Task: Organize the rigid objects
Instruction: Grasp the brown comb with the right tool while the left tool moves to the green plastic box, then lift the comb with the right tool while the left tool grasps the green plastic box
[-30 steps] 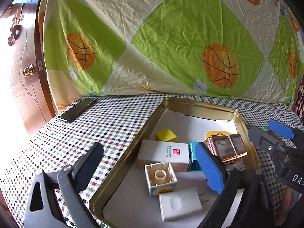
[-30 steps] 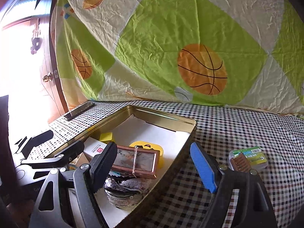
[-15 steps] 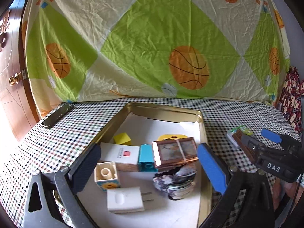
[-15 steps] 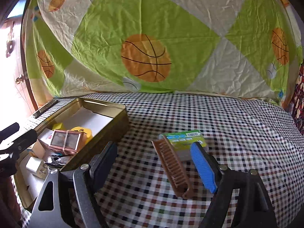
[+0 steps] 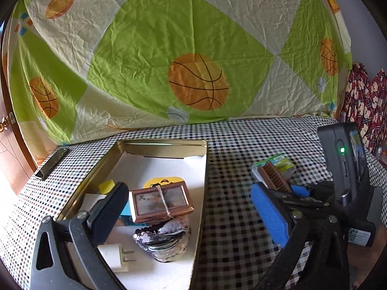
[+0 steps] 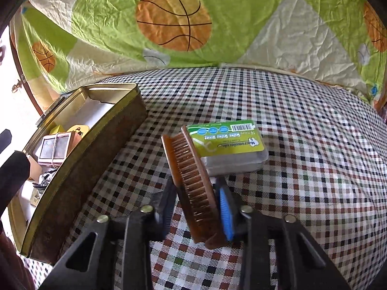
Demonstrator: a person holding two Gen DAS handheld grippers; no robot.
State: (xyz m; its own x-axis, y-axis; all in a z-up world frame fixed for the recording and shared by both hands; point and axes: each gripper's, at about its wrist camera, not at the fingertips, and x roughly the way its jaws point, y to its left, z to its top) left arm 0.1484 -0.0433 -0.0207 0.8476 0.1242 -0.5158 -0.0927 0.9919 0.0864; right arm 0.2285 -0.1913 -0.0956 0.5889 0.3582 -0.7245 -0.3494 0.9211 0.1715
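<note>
A brown comb (image 6: 193, 183) lies on edge on the checked tablecloth, leaning against a clear box with a green label (image 6: 229, 145). My right gripper (image 6: 197, 205) is shut on the comb's near end. Both show in the left wrist view, the comb (image 5: 274, 177) and the box (image 5: 278, 164). A gold tin tray (image 5: 203, 183) holds a framed picture (image 5: 160, 203), a shell (image 5: 164, 241), a white plug (image 5: 116, 258), a yellow block (image 5: 106, 186) and boxes. My left gripper (image 5: 191, 213) is open and empty over the tray's right edge.
A dark phone (image 5: 52, 163) lies at the table's far left. A basketball-print sheet (image 5: 193, 60) hangs behind the table. The tray (image 6: 79, 164) sits left of the comb in the right wrist view. A wooden door stands at the far left.
My right gripper swung right from the tray to the comb and closed on it. My left gripper shifted right over the tray's right edge and stayed open.
</note>
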